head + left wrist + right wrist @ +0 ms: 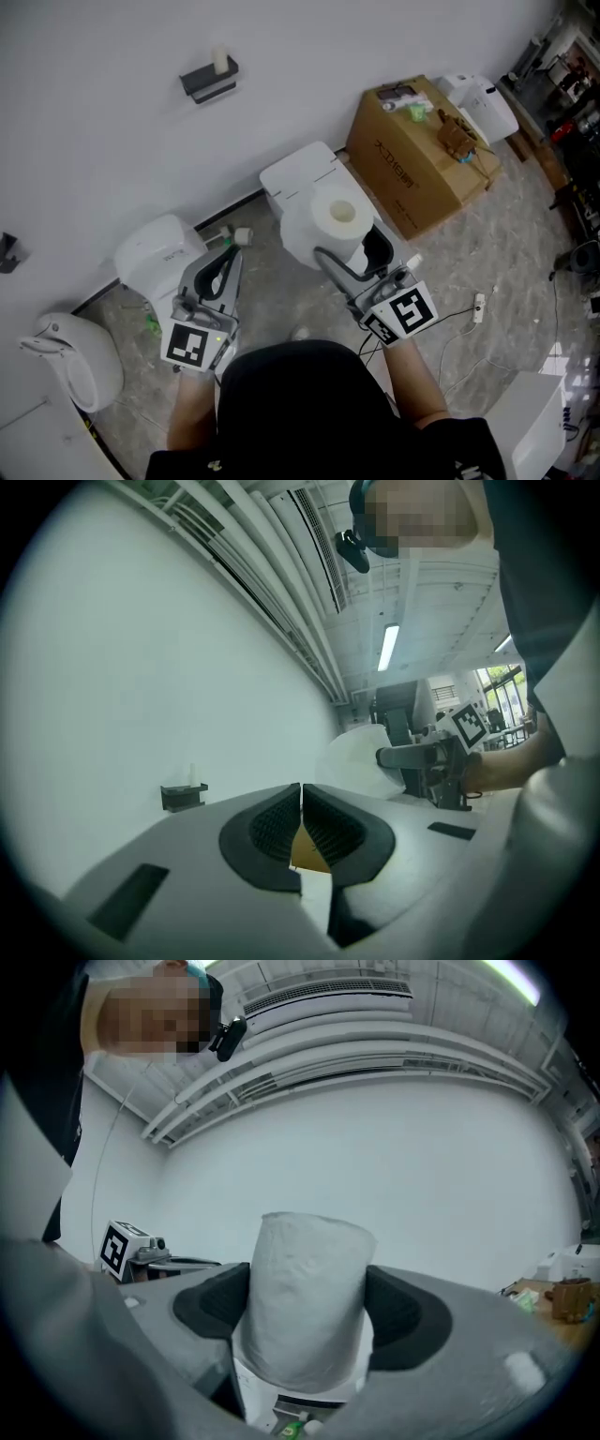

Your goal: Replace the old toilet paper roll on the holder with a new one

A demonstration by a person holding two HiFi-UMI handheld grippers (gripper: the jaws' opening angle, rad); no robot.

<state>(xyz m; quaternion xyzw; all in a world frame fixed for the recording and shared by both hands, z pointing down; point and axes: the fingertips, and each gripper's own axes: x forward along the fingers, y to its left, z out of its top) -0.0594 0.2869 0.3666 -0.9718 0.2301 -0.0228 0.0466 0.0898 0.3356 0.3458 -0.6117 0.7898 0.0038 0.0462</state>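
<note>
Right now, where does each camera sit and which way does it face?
Head view: on the person's head, looking steeply down at the left gripper and right gripper; forearms and dark torso show.
Left gripper view: rides the left gripper, looking along its shut fingers toward the wall; torso at right.
Right gripper view: rides the right gripper, facing that wall, fingers closed on the toilet paper roll; torso at left.
Shared: each gripper view sees the other gripper; head and left views show the wall holder.

Matt white paper roll; glossy stone-look floor
</note>
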